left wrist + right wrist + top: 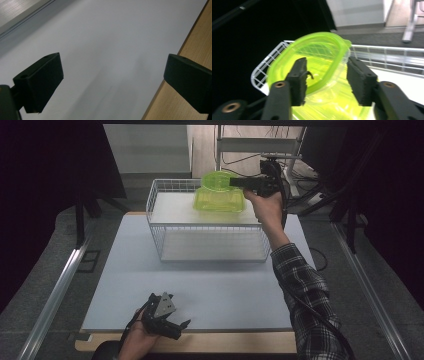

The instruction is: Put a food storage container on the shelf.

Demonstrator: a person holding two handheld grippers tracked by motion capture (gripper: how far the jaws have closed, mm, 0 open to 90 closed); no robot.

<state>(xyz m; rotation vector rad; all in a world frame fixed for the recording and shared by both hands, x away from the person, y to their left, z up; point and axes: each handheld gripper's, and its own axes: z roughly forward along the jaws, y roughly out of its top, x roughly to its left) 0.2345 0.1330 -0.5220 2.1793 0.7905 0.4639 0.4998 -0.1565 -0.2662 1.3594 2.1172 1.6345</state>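
No text, label, brand or number can be read anywhere in these views. The surfaces near the fingers carry no legible marking.

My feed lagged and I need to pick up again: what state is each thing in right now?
Green container: on the rack's top shelf, a matching lid tilted on its rim.
Wire rack: upright on the white mat, lower shelf bare.
Right hand-held gripper: jaws apart around the lid's edge, not pressing it.
Left hand-held gripper: jaws wide open, nothing between them, at the mat's near edge.
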